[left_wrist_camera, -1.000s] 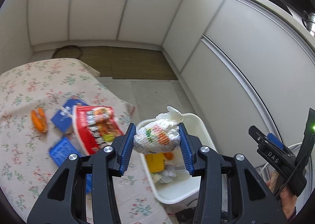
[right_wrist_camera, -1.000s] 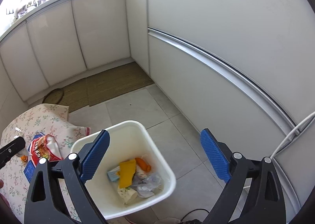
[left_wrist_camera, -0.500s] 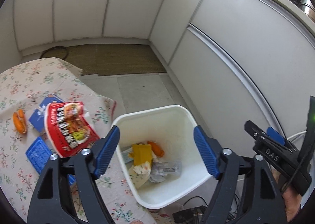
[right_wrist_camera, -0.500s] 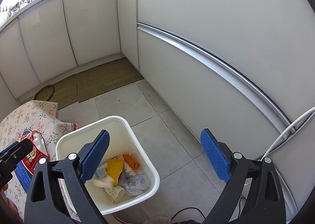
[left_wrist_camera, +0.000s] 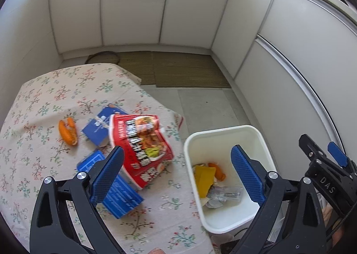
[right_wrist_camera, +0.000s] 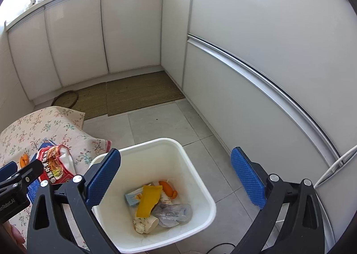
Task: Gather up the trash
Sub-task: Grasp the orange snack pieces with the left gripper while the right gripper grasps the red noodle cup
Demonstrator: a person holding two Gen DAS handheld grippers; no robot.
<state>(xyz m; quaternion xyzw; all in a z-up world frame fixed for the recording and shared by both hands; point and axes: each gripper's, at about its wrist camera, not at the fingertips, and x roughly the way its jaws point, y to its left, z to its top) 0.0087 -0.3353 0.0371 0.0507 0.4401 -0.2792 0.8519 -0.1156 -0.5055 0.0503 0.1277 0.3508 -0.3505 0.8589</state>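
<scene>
A white bin [left_wrist_camera: 223,129] [right_wrist_camera: 142,145] stands on the floor beside the floral-cloth table [left_wrist_camera: 44,89]. It holds a yellow wrapper [right_wrist_camera: 148,200], an orange peel piece, clear plastic and a crumpled paper wad [right_wrist_camera: 142,225]. On the table lie a red snack bag [left_wrist_camera: 140,144] [right_wrist_camera: 55,164], two blue boxes [left_wrist_camera: 100,127] [left_wrist_camera: 116,191] and an orange peel [left_wrist_camera: 67,131]. My left gripper [left_wrist_camera: 176,151] hangs over the table edge and the bin, jaws opening with nothing between them. Over the bin, my right gripper [right_wrist_camera: 175,152] has its jaws opening too, nothing between them.
White cabinet fronts [right_wrist_camera: 245,53] wall in the floor on the far side and the right. A woven mat [right_wrist_camera: 138,91] and a dark hoop [right_wrist_camera: 67,98] lie on the tiles. A white cable [right_wrist_camera: 334,164] runs along the right cabinet.
My left gripper let go of the crumpled wrapper, which now lies in the bin, and its jaws spread wide. Its view swung left toward the table. The right gripper shifted a little.
</scene>
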